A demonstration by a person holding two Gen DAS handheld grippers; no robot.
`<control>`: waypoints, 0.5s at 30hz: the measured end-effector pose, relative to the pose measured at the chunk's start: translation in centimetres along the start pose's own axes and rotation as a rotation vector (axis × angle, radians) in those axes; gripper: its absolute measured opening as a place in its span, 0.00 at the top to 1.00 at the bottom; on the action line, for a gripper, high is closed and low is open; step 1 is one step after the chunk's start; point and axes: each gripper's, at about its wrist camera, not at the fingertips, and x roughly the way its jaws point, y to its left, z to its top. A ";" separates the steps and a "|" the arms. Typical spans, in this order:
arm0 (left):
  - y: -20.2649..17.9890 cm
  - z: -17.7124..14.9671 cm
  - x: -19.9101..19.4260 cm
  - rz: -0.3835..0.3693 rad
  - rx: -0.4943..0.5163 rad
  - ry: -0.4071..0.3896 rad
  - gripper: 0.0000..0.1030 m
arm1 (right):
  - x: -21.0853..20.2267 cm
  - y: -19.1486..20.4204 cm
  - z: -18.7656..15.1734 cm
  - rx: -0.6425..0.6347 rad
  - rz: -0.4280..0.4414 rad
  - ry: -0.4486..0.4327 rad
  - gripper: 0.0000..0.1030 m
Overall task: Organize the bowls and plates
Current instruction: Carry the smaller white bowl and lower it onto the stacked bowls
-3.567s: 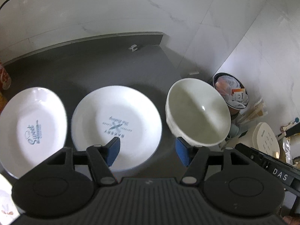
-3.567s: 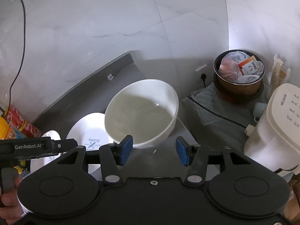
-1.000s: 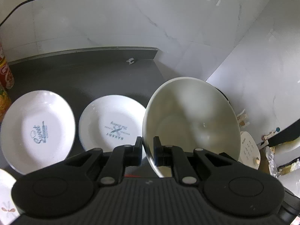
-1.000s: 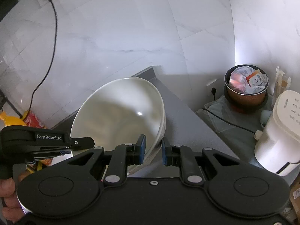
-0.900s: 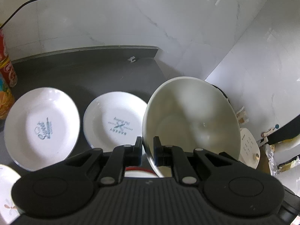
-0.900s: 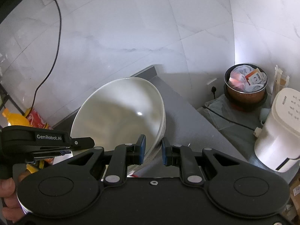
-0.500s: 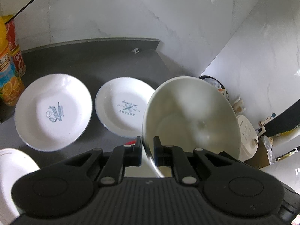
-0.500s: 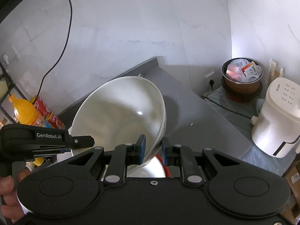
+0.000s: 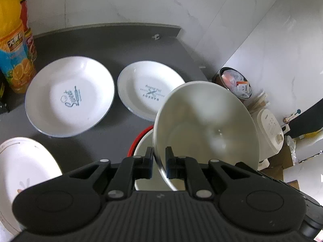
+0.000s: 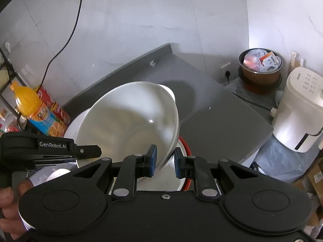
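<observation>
Daylight from the right, glossy glare inside bowls, fisheye-bent edges.

Bare dark grey countertop (image 9: 113, 42) lies open behind the two white printed plates (image 9: 69, 95) (image 9: 150, 89); an orange juice bottle (image 9: 12, 46) and red can (image 9: 29, 34) block the left edge. The back right corner (image 10: 220, 109) is free, a red-rimmed white bowl (image 9: 142, 147) sits directly below

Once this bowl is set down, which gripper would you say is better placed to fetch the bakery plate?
Left, probably. The left gripper pinches the bowl on the rim nearest the bakery plate. The right gripper grips the opposite rim, so the bowl stands in its way.
</observation>
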 end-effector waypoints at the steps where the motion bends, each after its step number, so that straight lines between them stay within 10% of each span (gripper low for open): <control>1: 0.1 -0.2 0.1 0.001 -0.001 0.005 0.90 | 0.1 0.0 -0.1 -0.003 -0.002 0.005 0.83; 15: 1.6 -2.4 1.3 0.023 -0.051 0.078 0.90 | 1.2 0.4 -1.5 -0.042 0.002 0.092 0.83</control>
